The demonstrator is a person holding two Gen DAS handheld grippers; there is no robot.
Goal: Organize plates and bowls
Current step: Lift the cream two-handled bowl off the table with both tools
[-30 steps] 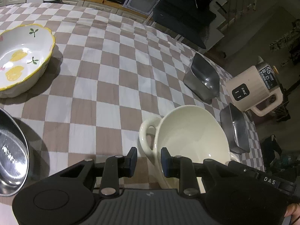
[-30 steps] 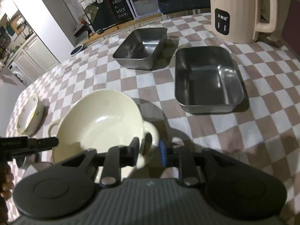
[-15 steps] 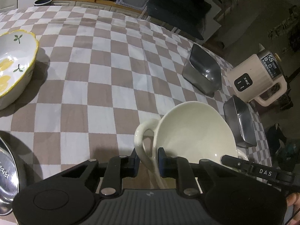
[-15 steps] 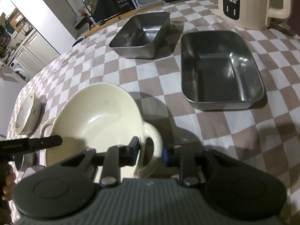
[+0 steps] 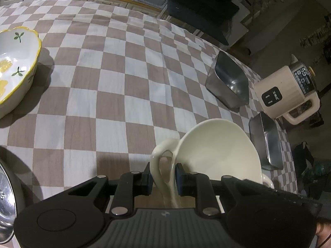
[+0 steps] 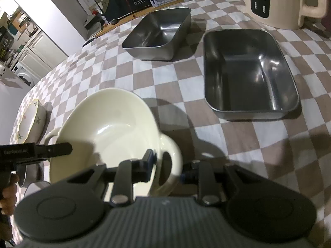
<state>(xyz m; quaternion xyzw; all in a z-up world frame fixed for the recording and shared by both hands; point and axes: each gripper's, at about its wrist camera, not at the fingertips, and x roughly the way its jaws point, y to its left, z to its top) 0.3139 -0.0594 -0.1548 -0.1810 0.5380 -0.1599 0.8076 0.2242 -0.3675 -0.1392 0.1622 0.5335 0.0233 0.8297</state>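
Cream bowl [image 5: 219, 150]: each handle clamped between jaws, left and right.

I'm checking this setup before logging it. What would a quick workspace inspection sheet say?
Surface: checked tablecloth, flat.
Job's things: cream two-handled bowl; lemon-print bowl; two steel trays; round steel bowl at the edge.
Clutter: cream kettle.
Grippers: left gripper and right gripper each clamp one handle of the cream bowl.
Cables: nothing seen.
Surroundings: cabinets, a sign, dim room.
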